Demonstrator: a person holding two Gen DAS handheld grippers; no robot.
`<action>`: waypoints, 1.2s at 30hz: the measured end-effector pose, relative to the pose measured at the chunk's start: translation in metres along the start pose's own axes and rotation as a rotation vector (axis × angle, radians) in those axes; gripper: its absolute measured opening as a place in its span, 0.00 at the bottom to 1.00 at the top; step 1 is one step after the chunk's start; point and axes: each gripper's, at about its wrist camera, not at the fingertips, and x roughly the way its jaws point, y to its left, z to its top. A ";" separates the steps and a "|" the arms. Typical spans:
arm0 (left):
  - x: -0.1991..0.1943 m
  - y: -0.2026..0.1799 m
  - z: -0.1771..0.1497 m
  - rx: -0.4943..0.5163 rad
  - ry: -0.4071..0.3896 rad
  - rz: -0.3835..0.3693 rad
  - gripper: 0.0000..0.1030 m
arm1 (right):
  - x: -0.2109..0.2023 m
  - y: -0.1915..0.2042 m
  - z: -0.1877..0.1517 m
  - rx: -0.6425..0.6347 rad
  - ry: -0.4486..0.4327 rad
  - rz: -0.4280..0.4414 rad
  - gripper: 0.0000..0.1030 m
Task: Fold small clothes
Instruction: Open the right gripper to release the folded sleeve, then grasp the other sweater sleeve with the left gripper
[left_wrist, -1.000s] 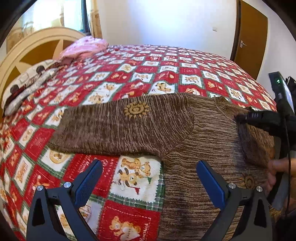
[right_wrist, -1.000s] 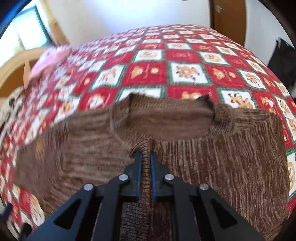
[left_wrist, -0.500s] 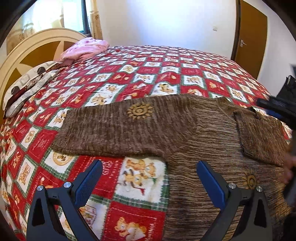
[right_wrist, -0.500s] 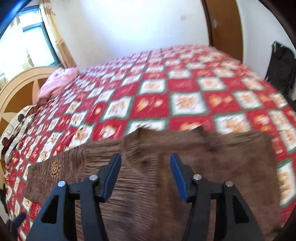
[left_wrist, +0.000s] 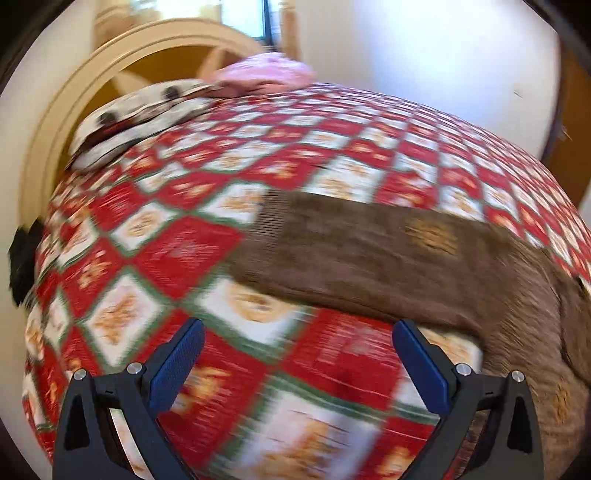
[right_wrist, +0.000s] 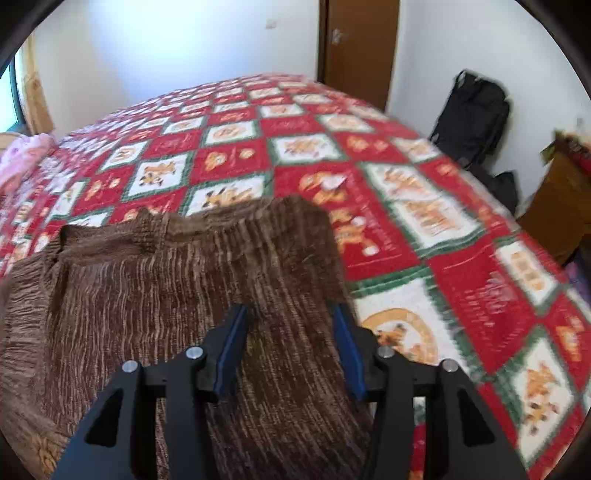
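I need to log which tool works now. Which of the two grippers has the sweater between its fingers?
The right gripper: its open fingers straddle the brown sweater. The left gripper is open above the bare quilt, beside the sleeve.

- Sweater (right_wrist: 177, 295): brown ribbed knit cloth, coarse and matt, mottled light and dark yarn; an orange motif is worked into the sleeve (left_wrist: 369, 258).
- Bedspread (right_wrist: 424, 221): printed cloth in red, white and green squares, matt, lightly quilted.
- Left gripper (left_wrist: 297, 363): matt black rigid frame, plastic by appearance; blue textured pads (left_wrist: 177, 363); bright metal screw heads.
- Right gripper (right_wrist: 290, 347): same matt black frame, blue pads, metal screws.
- Headboard (left_wrist: 55, 122): cream-painted wood, smooth, slight sheen.
- Door (right_wrist: 360, 48): brown wood, smooth.
- Backpack (right_wrist: 471, 118): black matt fabric.
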 end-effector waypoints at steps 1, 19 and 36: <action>0.002 0.011 0.004 -0.030 -0.002 0.010 0.99 | -0.010 0.005 0.001 -0.001 -0.037 0.014 0.49; 0.061 0.049 0.017 -0.440 0.072 -0.168 0.74 | -0.126 0.136 -0.046 -0.290 -0.191 0.405 0.54; 0.037 0.013 0.038 -0.272 -0.076 -0.098 0.08 | -0.136 0.123 -0.051 -0.232 -0.173 0.398 0.54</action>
